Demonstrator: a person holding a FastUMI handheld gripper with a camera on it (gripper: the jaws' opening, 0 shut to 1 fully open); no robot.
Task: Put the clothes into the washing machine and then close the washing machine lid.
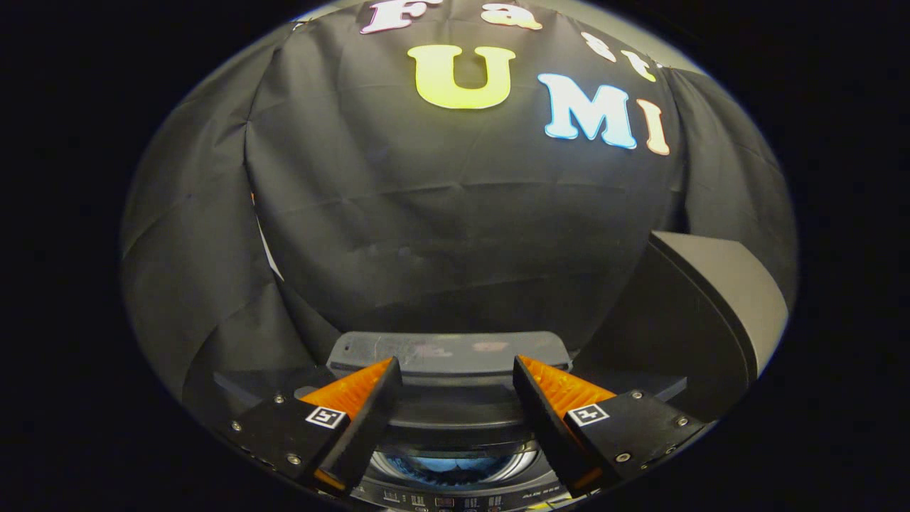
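Tongs (455, 370) are spread wide w/ nothing between the fingers, hovering above the washing machine (455, 491). Below and between the fingers sits the drum opening (451, 466): shiny metal rim, bluish inside. Can't tell if that blue is clothes or just reflection, too small and curved. Just ahead of the fingertips the lid (451, 353) looks to be raised, its grey edge running across from one finger to the other. A control strip shows along the machine's front edge, nearest the camera. To the right, beyond the right finger, a large dark panel w/ a pale face (718, 284) leans up; unclear what it belongs to.

Judgement: w/ empty tongs over an open drum, this is either after a drop or pre lid-close.

Risks from here:
- Going for the lid w/ fingers this wide, they may straddle its edge and slip off, so the lid doesn't come down or drops hard.
- If cloth hangs over the drum rim, closing traps it and the lid won't seat.
- The right-side panel is near; a wide swing could clip it.
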